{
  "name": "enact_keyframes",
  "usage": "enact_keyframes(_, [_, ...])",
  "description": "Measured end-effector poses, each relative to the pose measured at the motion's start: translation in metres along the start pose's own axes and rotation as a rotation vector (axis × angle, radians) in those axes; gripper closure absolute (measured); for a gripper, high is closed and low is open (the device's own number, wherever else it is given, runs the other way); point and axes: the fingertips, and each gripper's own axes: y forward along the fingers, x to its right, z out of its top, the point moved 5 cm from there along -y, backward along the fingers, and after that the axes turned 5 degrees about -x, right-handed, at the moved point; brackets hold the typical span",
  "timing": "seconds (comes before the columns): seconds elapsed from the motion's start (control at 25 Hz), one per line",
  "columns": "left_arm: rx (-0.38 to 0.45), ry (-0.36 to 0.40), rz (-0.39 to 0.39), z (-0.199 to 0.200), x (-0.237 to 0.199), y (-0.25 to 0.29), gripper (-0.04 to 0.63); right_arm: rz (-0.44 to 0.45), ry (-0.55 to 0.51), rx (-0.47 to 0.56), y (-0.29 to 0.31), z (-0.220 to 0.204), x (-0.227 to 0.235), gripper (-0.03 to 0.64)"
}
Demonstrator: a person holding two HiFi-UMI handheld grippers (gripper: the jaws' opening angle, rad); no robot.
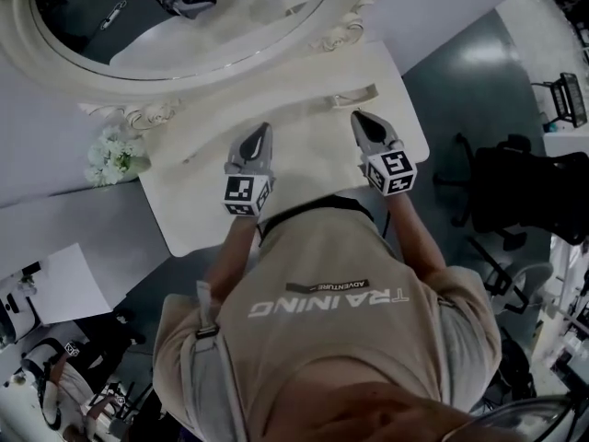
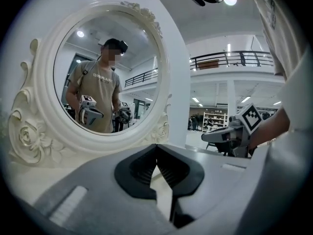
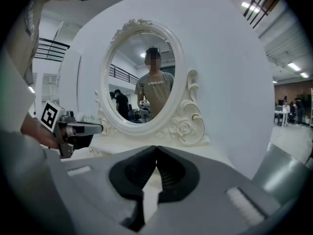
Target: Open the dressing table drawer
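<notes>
The white dressing table (image 1: 193, 201) stands under me with its oval carved mirror (image 1: 184, 53) at the back. No drawer front shows in any view; my torso covers the table's near edge. My left gripper (image 1: 261, 134) hovers over the middle of the tabletop, shut and empty. My right gripper (image 1: 360, 118) hovers beside it to the right, also shut with nothing between its pads. In the left gripper view the shut left gripper (image 2: 156, 146) points at the mirror (image 2: 107, 72), with the right gripper (image 2: 215, 136) alongside. The right gripper view shows the shut right gripper (image 3: 156, 147) facing the mirror (image 3: 144, 77).
White flowers (image 1: 112, 155) sit at the table's back left corner. A black office chair (image 1: 515, 182) stands on the floor to the right. A white sheet (image 1: 64, 284) lies on a surface at the left. The mirror reflects a person holding the grippers.
</notes>
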Motion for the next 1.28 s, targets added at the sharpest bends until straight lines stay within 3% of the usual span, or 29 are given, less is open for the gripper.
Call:
enact_keyframes(0.32, [0.034, 0.028, 0.051, 0.033, 0.01, -0.025, 0.588, 0.103, -0.074, 0.099, -0.021, 0.054, -0.018, 0.613])
enact_keyframes(0.68, [0.068, 0.015, 0.183, 0.051, 0.002, -0.051, 0.588, 0.171, -0.088, 0.134, -0.007, 0.084, -0.01, 0.614])
enact_keyframes(0.84, [0.066, 0.002, 0.218, 0.047, 0.001, -0.06, 0.588, 0.207, -0.086, 0.119, -0.003, 0.085, -0.012, 0.614])
enact_keyframes(1.0, [0.061, -0.008, 0.249, 0.04, -0.001, -0.069, 0.588, 0.223, -0.151, 0.14, -0.004, 0.099, -0.015, 0.614])
enact_keyframes(1.28, [0.013, -0.008, 0.252, 0.028, -0.004, -0.08, 0.588, 0.209, -0.154, 0.154, -0.011, 0.104, -0.014, 0.614])
